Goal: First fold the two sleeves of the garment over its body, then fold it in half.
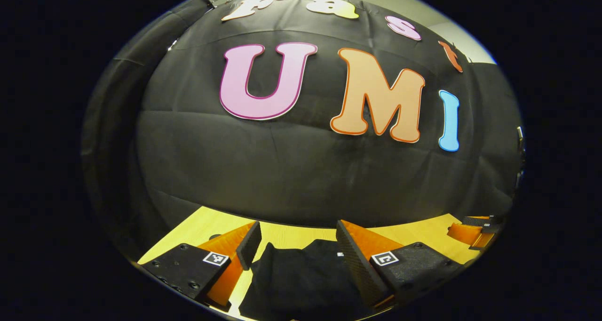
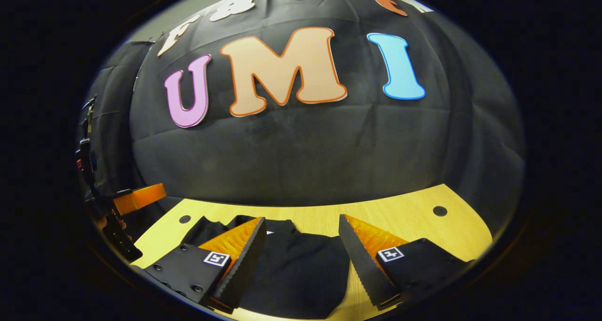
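While both grippers hover, garment [image 2: 296,274] lies flat.

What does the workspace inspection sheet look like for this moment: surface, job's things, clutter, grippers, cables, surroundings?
Surface: light wooden table with two round dark holes, one at the right and one at the left in the right gripper view.
Job's things: black garment lying on the table below both grippers; how far it is folded cannot be told.
Clutter: nothing seen.
Grippers: left gripper open above the garment, nothing between its fingers; right gripper open above the garment, likewise holding nothing. The left gripper also appears at the left edge of the right gripper view.
Cables: nothing seen.
Surroundings: black cloth booth wall behind the table.
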The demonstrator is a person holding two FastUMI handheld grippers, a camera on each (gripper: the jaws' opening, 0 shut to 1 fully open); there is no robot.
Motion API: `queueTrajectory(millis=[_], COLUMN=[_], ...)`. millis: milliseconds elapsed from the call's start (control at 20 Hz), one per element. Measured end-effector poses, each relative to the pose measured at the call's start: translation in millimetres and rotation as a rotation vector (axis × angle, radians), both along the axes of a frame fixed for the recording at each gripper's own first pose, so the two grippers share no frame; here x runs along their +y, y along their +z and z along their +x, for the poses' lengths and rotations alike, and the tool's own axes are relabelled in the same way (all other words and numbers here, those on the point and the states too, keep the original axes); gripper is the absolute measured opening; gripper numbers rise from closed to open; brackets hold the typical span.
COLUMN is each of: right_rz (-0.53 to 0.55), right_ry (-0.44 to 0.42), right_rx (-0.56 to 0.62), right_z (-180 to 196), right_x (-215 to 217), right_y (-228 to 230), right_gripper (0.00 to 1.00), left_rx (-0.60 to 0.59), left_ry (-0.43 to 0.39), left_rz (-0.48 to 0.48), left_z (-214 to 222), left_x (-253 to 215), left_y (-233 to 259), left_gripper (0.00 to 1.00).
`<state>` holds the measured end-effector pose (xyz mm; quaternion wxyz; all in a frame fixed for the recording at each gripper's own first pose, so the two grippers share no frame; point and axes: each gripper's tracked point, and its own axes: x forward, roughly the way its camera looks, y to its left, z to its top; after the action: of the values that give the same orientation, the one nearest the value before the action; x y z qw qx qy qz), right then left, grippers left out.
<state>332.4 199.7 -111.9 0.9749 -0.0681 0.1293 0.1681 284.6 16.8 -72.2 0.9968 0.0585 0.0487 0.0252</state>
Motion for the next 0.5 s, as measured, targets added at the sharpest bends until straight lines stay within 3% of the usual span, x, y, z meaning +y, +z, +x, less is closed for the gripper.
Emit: queueTrajectory(millis=[150,200,350,500], right_rz=[-0.009,0.004,0.062,0.051], right_ry=[0.027,0.031,0.039,0.016], right_rx=[-0.031,-0.038,-0.086,-0.104], right_z=[-49.9,-68.8,-117.0,-153.9], right_x=[-14.2,-20.6,-38.2,-63.9], right_y=[14.4,19.7,40.5,45.5], right_gripper=[0.94,0.98,0.97,0.93], left_rx=[-0.07,-0.082,-0.071,-0.052], left_ry=[0.008,0.012,0.032,0.046], left_rz=[0.053,0.082,0.14,0.141], left_z=[-42.9,-59.2,-107.9,-151.4], left_x=[-7.9,-8.6,-6.0,-9.6], left_y=[26.9,30.2,29.1,28.3], left_gripper=[0.92,0.93,0.92,0.92])
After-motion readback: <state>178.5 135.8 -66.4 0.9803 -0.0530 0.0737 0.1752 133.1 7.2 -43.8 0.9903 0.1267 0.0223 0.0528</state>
